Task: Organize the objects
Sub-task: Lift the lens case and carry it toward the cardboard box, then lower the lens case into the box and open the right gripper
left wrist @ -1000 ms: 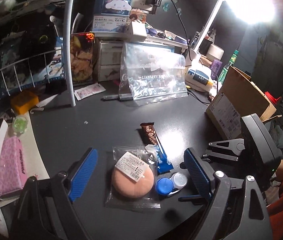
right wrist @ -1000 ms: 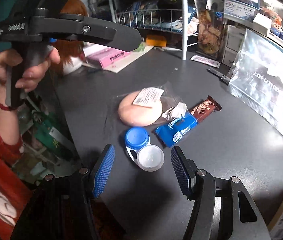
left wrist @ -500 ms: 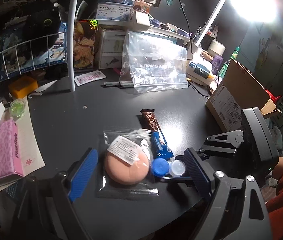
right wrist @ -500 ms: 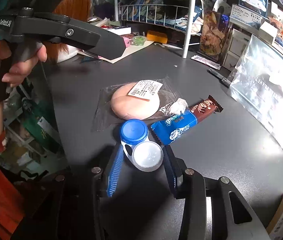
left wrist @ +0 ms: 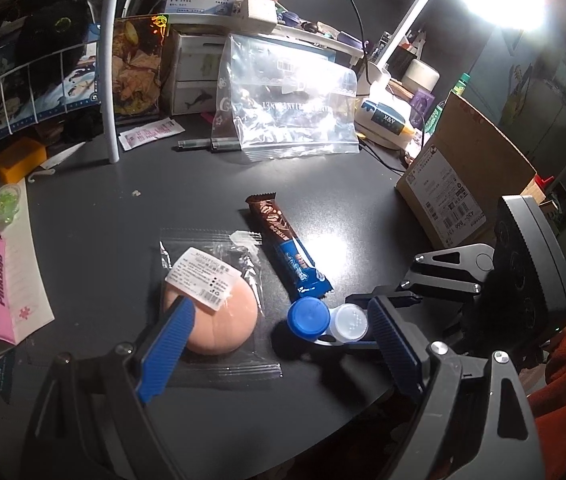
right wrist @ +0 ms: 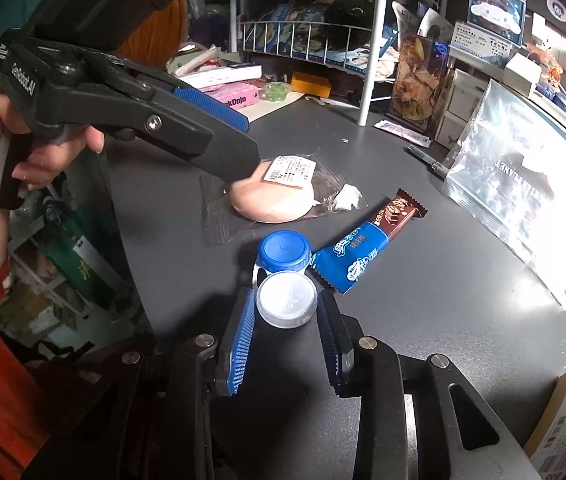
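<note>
The right claw (right wrist: 286,338) is closing on the contact lens case (right wrist: 286,276), its blue pads pressing either side of the white-capped well while the blue-capped well is pointing away toward 12 o'clock. Its jaws have just been narrowing, and the case is sitting between them on the dark worktop (right wrist: 463,280). Gripping the near well likely makes sense because it is the end closest to the pads and leaves the snack bar (right wrist: 367,252) at 2 o'clock undisturbed.

The left claw (left wrist: 279,340) is standing wide open with nothing in it, hovering over the bagged powder puff (left wrist: 213,316); one pad is overlapping the puff in the left wrist view, though I cannot tell whether it is touching. It seems to be waiting for its own pick.

The clear zip bag (left wrist: 287,108) is leaning at 12 o'clock; whether it is holding anything is unclear. The cardboard box (left wrist: 479,184) at 2 o'clock is showing no contents from here. The puff is sealed in its own clear wrapper.
</note>
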The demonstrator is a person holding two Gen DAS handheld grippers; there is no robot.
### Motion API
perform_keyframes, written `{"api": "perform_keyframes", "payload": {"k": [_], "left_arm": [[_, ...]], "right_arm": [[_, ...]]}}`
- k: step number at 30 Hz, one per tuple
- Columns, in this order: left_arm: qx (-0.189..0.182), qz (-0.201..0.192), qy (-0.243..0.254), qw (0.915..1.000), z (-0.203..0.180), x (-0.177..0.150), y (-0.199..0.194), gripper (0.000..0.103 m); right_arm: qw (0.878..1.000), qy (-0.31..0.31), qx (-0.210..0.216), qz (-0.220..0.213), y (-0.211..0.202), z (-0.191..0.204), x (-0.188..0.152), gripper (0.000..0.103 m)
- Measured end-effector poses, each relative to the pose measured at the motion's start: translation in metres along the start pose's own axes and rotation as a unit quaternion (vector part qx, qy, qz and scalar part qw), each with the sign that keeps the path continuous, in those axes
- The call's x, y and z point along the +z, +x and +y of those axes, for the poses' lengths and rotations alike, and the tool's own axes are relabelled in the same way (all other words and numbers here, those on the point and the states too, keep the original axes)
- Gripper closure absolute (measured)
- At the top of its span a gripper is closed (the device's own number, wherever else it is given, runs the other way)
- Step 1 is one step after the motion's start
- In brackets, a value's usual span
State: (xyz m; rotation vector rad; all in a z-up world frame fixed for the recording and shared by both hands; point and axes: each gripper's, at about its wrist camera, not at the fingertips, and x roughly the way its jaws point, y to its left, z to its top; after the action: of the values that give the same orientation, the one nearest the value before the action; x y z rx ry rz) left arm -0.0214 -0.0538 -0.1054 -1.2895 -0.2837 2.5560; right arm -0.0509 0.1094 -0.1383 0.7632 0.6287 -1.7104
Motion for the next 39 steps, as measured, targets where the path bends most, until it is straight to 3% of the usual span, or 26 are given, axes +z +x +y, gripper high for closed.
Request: {"api": "perform_keyframes", "payload": {"k": [6, 8, 17, 26, 34, 39], "left_arm": [[-0.043, 0.003, 0.004, 0.9991, -0.009, 0.002, 0.001, 0.018], [-0.055, -0.003, 0.007, 0.9985, -0.013, 0.006, -0.003, 0.029], [-0.124, -0.035, 0.027, 0.9913, -0.041, 0.046, -0.026, 0.06], [-0.162, -0.045, 0.081, 0.9824, -0.094, 0.104, -0.031, 0.077], [-0.191, -0.026, 0.142, 0.9709, -0.164, 0.159, -0.005, 0.077], [-0.212, 0.005, 0.165, 0.9632, -0.205, 0.187, 0.028, 0.077]], "right_arm": [[1.0, 0.002, 0.004, -0.029, -0.013, 0.0, 0.004, 0.076], [0.999, 0.0, 0.0, -0.044, -0.023, 0.0, 0.009, 0.076], [0.993, -0.026, -0.048, -0.1, -0.079, 0.0, 0.03, 0.076], [0.986, -0.003, -0.116, -0.117, -0.136, -0.025, 0.037, 0.076], [0.976, 0.068, -0.173, -0.11, -0.188, -0.073, 0.021, 0.076], [0.968, 0.121, -0.198, -0.099, -0.214, -0.106, 0.002, 0.076]]}}
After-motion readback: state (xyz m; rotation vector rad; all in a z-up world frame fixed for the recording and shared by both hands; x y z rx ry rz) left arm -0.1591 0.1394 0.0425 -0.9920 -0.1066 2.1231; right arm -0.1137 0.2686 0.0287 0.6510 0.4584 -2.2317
